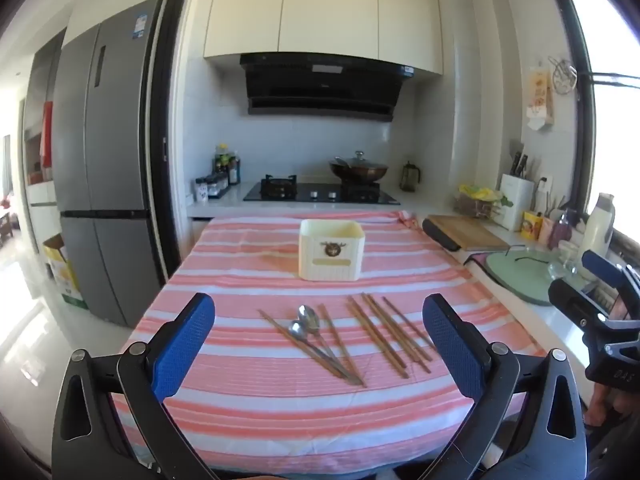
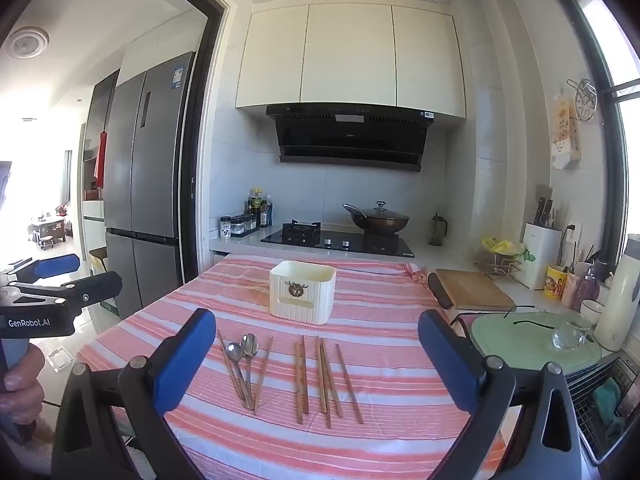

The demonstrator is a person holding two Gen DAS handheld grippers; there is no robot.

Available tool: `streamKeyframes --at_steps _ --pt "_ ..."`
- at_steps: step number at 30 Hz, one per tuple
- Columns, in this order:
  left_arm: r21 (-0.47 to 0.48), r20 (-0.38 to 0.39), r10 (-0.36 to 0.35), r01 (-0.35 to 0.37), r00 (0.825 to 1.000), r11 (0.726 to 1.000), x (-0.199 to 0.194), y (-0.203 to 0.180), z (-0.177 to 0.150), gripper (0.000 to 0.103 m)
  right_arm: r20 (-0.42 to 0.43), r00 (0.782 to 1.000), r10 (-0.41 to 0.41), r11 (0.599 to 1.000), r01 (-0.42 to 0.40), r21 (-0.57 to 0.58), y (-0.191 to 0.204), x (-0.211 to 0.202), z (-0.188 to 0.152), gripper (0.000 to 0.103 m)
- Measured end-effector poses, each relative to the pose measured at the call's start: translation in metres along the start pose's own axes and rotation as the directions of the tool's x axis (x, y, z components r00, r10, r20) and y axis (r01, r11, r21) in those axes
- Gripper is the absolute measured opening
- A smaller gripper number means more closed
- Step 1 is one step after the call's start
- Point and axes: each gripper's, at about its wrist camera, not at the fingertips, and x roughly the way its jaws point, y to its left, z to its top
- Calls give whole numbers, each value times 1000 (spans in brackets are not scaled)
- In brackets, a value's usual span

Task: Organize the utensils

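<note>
both claws, left gripper (image 1: pixel 320 344) & right gripper (image 2: pixel 316 360), gaping wide w/ nothing in em. chopsticks (image 2: pixel 326 380) n spoons (image 2: pixel 242 350) lie loose on the striped cloth (image 2: pixel 380 440), just short of the cream bin (image 2: pixel 303 292). imo thin sticks'll roll or the cloth bunches on a low pinch.

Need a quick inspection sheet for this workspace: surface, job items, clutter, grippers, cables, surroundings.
Surface: striped tablecloth, pink and white, flat.
Job's things: cream bin upright at the far end; two spoons lying over chopsticks on the left; loose chopsticks to their right.
Clutter: nothing seen on the cloth.
Grippers: left gripper and right gripper both open, empty, above the near edge.
Cables: black cord over the green mat.
Surroundings: stove with wok, fridge, cutting board, knife block.
</note>
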Motion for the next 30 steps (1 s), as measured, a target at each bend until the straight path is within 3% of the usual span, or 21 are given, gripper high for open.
streamKeyframes --at_steps 30 --pt "-36 -10 9 -9 1000 999 3 3 2 103 14 1000 4 1000 -4 -12 0 0 4 103"
